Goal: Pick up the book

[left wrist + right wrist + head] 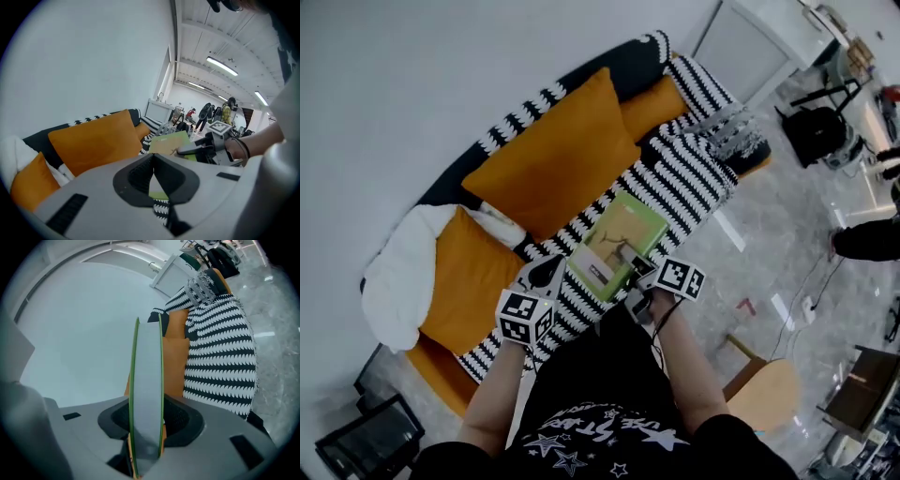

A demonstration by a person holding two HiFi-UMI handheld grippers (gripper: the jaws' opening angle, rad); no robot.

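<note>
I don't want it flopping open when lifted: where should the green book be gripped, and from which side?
Grip the book across its thickness at the page edge, from the person's right, one jaw on each cover. It is a thin flat slab, so pinching both covers should keep it shut. The right gripper clamps it just so.

Green, orange, stripes.
The book [617,242] has a light green cover; the cushions [553,155] are orange, the throw [689,173] black-and-white striped, the pillow [398,277] white.
</note>
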